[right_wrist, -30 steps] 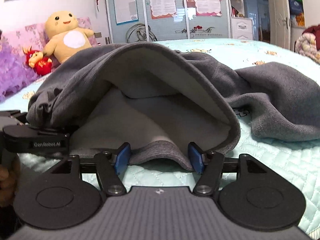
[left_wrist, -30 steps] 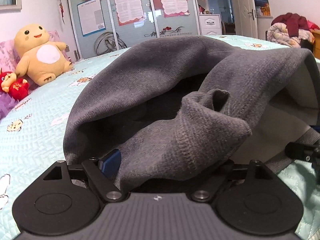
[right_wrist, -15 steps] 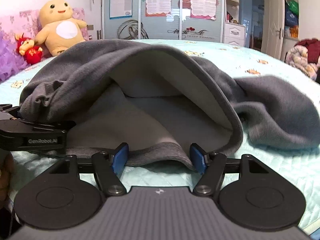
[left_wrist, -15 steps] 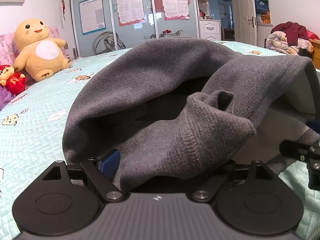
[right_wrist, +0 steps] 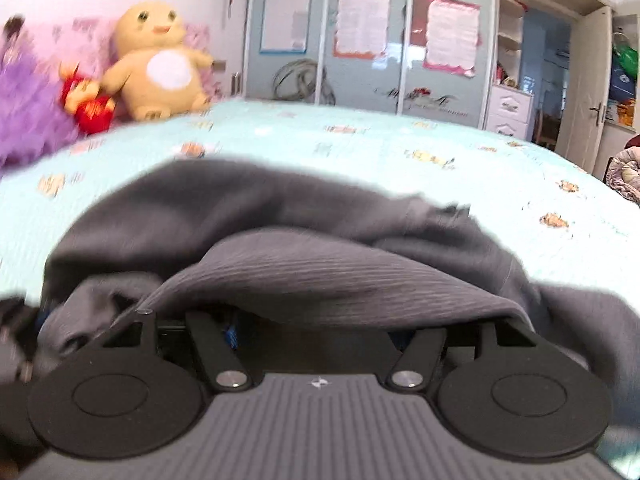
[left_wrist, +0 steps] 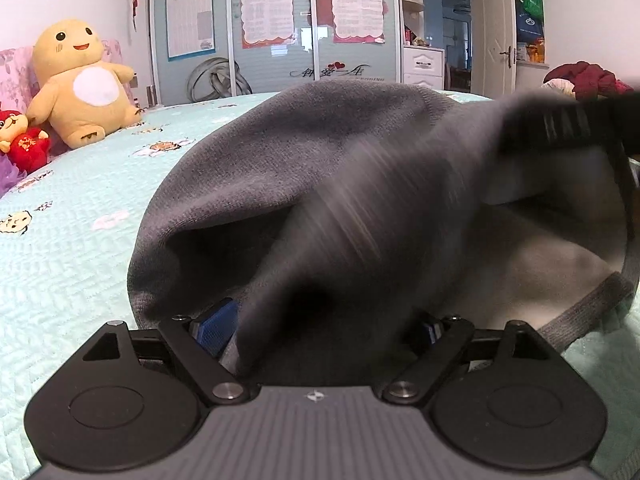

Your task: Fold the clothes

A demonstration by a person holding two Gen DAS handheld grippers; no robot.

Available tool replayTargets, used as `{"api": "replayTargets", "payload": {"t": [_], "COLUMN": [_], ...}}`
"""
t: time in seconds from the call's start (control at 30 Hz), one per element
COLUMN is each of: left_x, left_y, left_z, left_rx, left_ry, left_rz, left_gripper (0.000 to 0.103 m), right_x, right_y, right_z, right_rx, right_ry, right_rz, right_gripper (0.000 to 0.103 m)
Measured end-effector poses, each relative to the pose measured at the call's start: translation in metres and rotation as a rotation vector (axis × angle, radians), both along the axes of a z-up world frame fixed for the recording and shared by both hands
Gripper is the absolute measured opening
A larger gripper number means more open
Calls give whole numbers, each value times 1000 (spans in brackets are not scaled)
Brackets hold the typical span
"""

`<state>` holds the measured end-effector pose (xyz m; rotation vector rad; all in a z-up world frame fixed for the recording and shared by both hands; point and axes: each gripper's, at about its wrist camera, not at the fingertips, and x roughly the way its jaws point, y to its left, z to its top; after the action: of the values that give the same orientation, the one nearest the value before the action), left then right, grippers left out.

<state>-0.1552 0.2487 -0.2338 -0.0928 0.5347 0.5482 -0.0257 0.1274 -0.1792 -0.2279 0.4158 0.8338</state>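
One grey sweatshirt point(left_wrist: 320, 168) lies bunched on the bed point(left_wrist: 80, 240), soft, floppy, thick knit; best grabbed at the ribbed hem. Left gripper point(left_wrist: 324, 320) jaws wide, cloth between. Right gripper point(right_wrist: 316, 328) jaws closing, hem draped over; grip unclear.

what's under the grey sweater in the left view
The grey sweater lies on the light green quilt. Its bunched cloth covers most of the blue fingers; the quilt beneath is hidden.

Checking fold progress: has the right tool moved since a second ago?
Yes. The right tool has risen: in its own view the yellow plush toy now sits lower against the wardrobe doors, with more bedspread visible beyond the grey garment.
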Motion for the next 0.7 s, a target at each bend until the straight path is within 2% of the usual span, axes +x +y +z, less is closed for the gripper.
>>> {"api": "replayTargets", "payload": {"t": [0.1, 0.23, 0.27, 0.33, 0.5, 0.7], "left_x": [-1, 0, 0, 0, 1, 2], "left_y": [-1, 0, 1, 4, 5, 6], "left_z": [0, -1, -1, -1, -1, -2], "left_rx": [5, -1, -7, -29, -42, -47], "left_ry": [-9, -14, -14, -23, -34, -46], "left_rz": [-8, -17, -15, -10, -7, -4], "left_gripper": [89, 89, 89, 89, 89, 89], "right_x": [31, 78, 80, 74, 19, -47], "right_y": [-10, -50, -56, -64, -68, -37], "right_z": [18, 28, 25, 18, -1, -15], "right_rx": [88, 254, 258, 246, 155, -51], "right_ry": [7, 159, 193, 229, 171, -55], "right_rz": [-107, -268, -276, -274, -142, 71], "right_gripper": [64, 60, 56, 57, 60, 65]}}
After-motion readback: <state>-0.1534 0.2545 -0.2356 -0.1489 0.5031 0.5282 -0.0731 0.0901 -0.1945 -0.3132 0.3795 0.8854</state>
